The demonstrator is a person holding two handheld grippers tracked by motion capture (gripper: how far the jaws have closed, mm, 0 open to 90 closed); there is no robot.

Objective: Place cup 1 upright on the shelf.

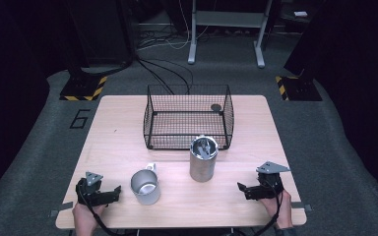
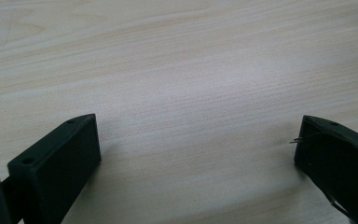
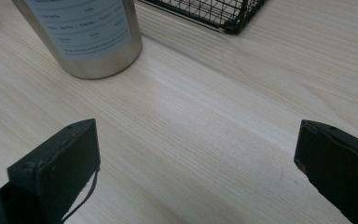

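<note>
A tall steel canister stands upright at the table's middle, just in front of a black wire basket. A steel mug with a handle stands to its left. My left gripper rests near the front left edge, open, with bare wood between its jaws in the left gripper view. My right gripper rests near the front right edge, open and holding nothing. In the right gripper view the canister and a corner of the basket lie ahead.
The light wooden table has free room on both sides of the basket. A small dark disc lies in the basket's back right corner. Beyond the table are floor cables and a grey stand.
</note>
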